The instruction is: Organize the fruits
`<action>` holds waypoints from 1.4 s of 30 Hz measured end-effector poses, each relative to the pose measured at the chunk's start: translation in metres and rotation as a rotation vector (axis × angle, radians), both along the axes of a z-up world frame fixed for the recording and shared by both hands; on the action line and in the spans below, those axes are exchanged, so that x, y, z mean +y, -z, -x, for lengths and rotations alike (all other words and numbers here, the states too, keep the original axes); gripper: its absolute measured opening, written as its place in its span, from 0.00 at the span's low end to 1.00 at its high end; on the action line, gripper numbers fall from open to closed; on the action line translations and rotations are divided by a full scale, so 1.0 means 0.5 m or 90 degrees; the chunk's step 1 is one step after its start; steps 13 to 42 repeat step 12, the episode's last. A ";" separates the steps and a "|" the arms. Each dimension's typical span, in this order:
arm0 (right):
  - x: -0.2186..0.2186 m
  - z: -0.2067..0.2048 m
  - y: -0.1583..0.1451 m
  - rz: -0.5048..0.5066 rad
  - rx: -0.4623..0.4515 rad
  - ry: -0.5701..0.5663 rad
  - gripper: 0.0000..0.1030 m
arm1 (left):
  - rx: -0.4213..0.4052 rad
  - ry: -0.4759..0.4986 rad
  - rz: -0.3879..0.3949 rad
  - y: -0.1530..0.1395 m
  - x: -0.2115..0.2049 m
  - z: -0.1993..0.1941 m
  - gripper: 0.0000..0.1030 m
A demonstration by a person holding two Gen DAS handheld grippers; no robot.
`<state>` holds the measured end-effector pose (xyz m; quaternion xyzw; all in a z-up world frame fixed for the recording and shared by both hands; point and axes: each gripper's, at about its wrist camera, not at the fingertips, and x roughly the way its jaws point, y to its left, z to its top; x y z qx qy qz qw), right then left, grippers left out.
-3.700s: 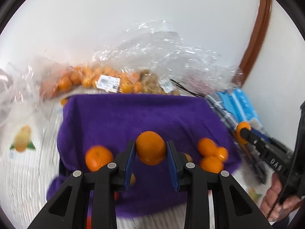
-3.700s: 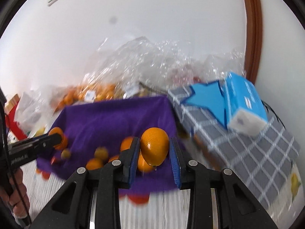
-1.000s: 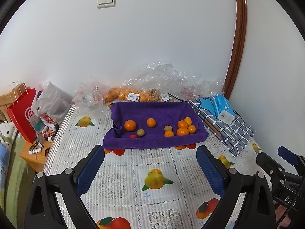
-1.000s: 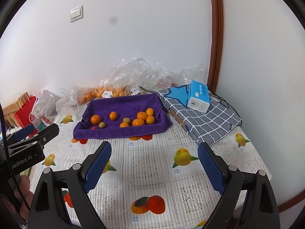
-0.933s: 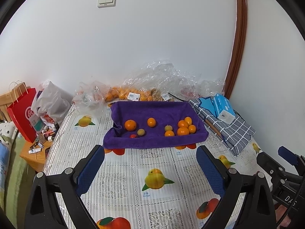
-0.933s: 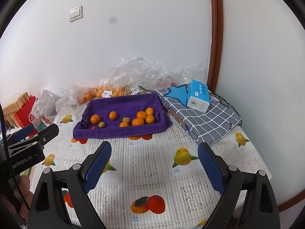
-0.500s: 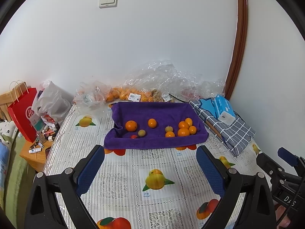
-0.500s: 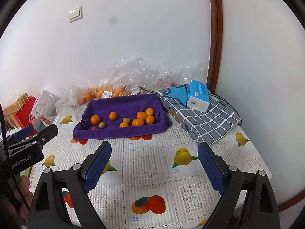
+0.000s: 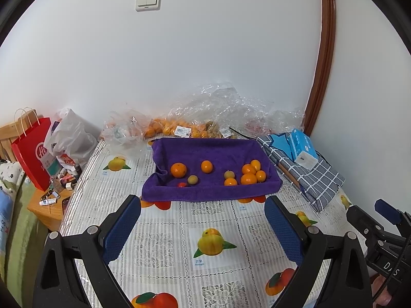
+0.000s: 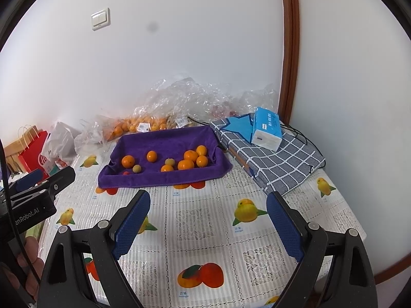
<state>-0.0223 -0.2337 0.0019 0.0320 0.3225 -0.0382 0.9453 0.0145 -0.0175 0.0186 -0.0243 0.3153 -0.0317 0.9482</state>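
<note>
A purple towel-lined tray [image 9: 213,154] [image 10: 167,138] sits at the far side of the table. In it lie several oranges [image 9: 178,170] [image 10: 190,155], two small brownish-green fruits [image 9: 192,179] [image 10: 136,168] and a small red fruit [image 9: 182,184]. My left gripper [image 9: 203,218] is wide open and empty, well back from the tray. My right gripper [image 10: 208,208] is wide open and empty, also back over the table. Each gripper shows at the edge of the other's view.
Clear plastic bags with more oranges [image 9: 167,128] [image 10: 138,124] lie behind the tray by the wall. A checked grey cloth [image 10: 277,159] with a blue tissue pack [image 10: 265,128] lies right. A red paper bag [image 9: 32,148] and a white bag [image 9: 69,138] stand left. The table wears a fruit-print cloth [image 9: 210,238].
Earlier each gripper held an orange over the tray; both now stand open, empty and pulled far back. Over the last second almost nothing has moved.
</note>
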 end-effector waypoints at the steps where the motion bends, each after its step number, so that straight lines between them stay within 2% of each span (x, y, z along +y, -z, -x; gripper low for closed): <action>1: -0.001 0.000 0.000 -0.001 0.000 0.000 0.89 | 0.000 -0.001 -0.001 0.000 0.000 0.000 0.95; 42: 0.007 -0.009 0.007 0.002 0.004 -0.004 0.89 | 0.001 -0.008 0.000 0.005 0.007 -0.012 0.95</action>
